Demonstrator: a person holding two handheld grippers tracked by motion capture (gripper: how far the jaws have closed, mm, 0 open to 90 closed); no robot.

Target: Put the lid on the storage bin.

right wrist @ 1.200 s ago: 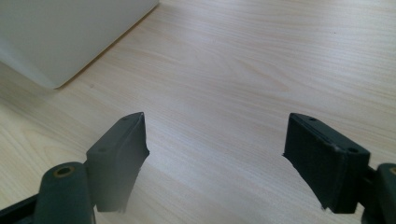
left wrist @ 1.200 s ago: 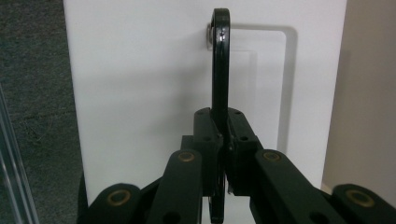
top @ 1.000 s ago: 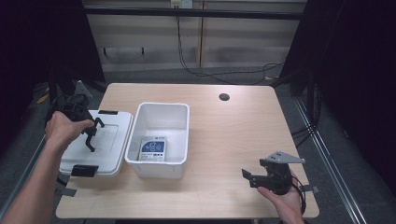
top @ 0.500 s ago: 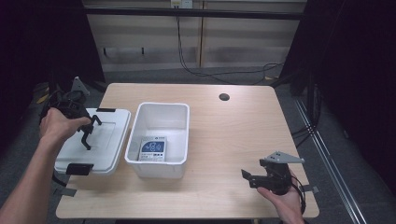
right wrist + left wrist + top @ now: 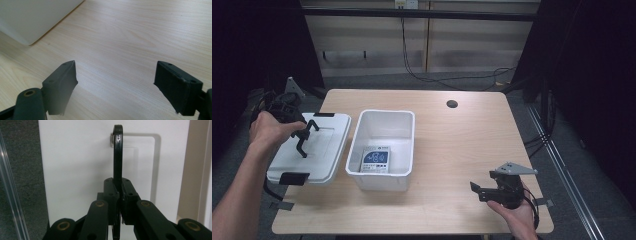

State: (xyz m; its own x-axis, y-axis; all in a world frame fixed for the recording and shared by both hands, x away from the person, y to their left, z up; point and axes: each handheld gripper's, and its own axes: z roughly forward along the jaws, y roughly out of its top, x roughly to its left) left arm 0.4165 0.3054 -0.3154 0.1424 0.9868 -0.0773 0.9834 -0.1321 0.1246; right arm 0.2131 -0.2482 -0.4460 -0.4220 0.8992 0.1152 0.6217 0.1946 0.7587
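Lifting clear, my left gripper has risen since a second ago, jaws pinching the black lid handle; below it, the white plastic lid tilts off the table's left edge; my right gripper idles, spread.

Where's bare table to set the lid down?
Free: the wood right of the white bin, out to the right tool and the round hole. Crowded: the left edge, where the lid hangs from the left tool.
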